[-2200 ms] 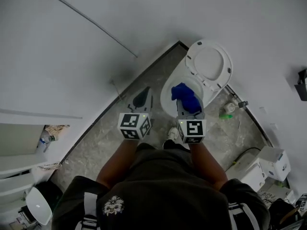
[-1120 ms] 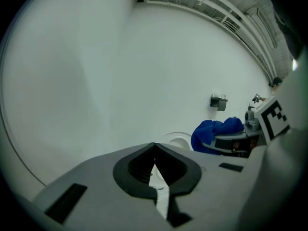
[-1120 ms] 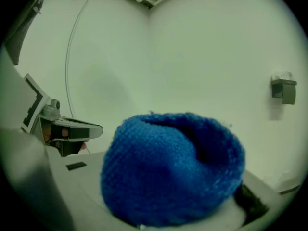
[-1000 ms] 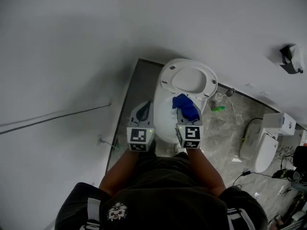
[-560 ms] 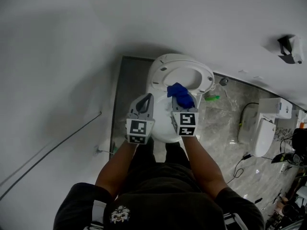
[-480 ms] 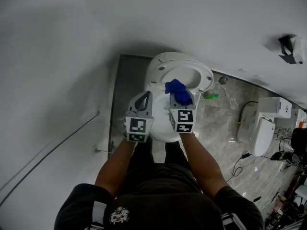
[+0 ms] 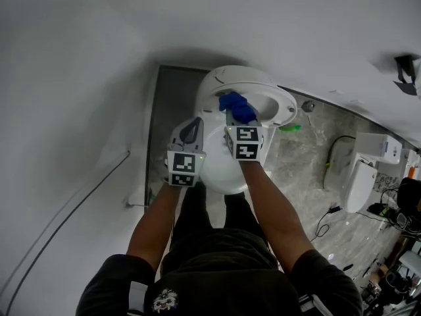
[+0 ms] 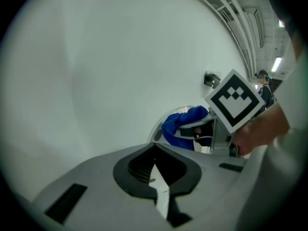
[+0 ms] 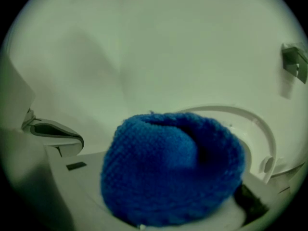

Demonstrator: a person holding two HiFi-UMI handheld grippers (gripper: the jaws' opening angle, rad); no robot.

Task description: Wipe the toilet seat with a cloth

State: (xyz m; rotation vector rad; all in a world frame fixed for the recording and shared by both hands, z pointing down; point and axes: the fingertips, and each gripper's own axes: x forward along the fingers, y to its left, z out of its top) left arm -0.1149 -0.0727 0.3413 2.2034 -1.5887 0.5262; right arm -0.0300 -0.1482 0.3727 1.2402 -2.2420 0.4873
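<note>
jaws of the right gripper (image 7: 237, 116) pinch the blue cloth (image 7: 235, 105), now moved up to the raised toilet seat (image 7: 284, 104) to start wiping, while the left gripper (image 7: 192, 126) is closed tight, empty.

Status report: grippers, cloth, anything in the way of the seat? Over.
Left gripper shut, empty. Right gripper shut on blue cloth, cloth at the toilet seat. Nothing seen in the way.

A small green object (image 7: 285, 128) lies on the grey marbled floor (image 7: 296, 170) at two o'clock. At three o'clock stands a white box-shaped unit (image 7: 378, 147), with a black cable (image 7: 333, 209) at four.
</note>
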